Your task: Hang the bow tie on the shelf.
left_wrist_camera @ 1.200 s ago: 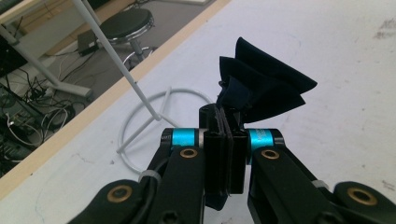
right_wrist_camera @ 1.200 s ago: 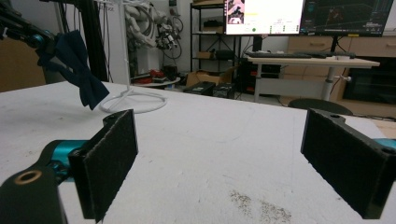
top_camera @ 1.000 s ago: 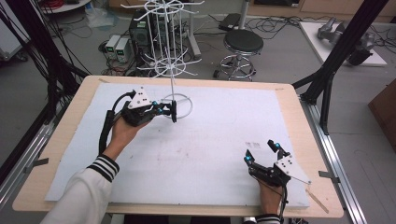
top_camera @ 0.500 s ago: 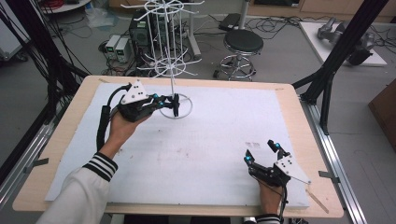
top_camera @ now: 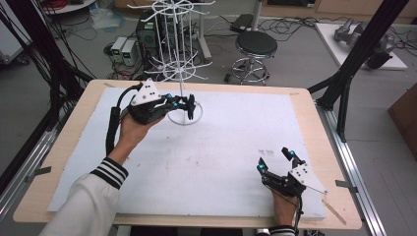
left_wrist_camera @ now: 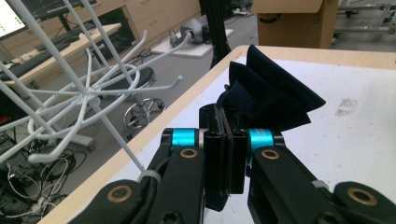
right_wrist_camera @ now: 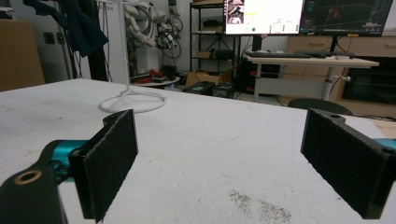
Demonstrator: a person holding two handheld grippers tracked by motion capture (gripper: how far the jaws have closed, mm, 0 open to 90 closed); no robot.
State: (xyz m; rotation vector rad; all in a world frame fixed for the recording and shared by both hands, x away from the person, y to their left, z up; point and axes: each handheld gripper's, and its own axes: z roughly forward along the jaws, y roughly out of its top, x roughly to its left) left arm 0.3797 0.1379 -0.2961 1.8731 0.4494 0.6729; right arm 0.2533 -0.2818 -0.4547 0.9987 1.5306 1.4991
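1. Since the earlier frame, the left hand-held gripper (top_camera: 191,103) has travelled right and a little away from the person, and now sits just beside the upright pole of the white wire rack (top_camera: 180,59).
2. Its jaws are pressed together on a dark cloth (left_wrist_camera: 268,95), which bunches up beyond the tips in the left gripper view.
3. From that hand-held gripper, the rack's hooks (left_wrist_camera: 154,46) lie up and to the left; the cloth sits lower than them, near the rack's ring base (top_camera: 185,116).
4. My judgement: the coming move turns on lifting the cloth towards a hook, so the gap is mostly upward.
5. Well apart, the right hand-held gripper (top_camera: 276,162) rests on the bench (top_camera: 314,128) near the person's edge, jaws spread and holding nothing; the left is far nearer the rack.
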